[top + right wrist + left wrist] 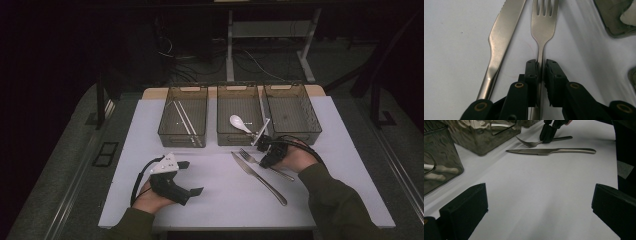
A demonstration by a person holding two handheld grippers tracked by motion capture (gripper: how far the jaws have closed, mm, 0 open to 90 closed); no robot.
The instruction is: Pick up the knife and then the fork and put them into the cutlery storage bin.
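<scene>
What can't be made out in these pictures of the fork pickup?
- Fork handle: in the right gripper view, its lower part is covered by the right gripper; whether the pads press it yet is unclear.
- Knife tip: cut off by the top edge there.
- Left bin contents: high view too small; pale sticks, perhaps chopsticks.

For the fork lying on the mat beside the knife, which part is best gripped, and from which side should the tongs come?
Grip the fork on its narrow neck just behind the head, coming from above with one jaw on each long edge. It lies flat on the white mat, so only the thin sides offer purchase. The knife lies close alongside, so keep the jaws narrow. The right tongs already straddle that neck.
</scene>
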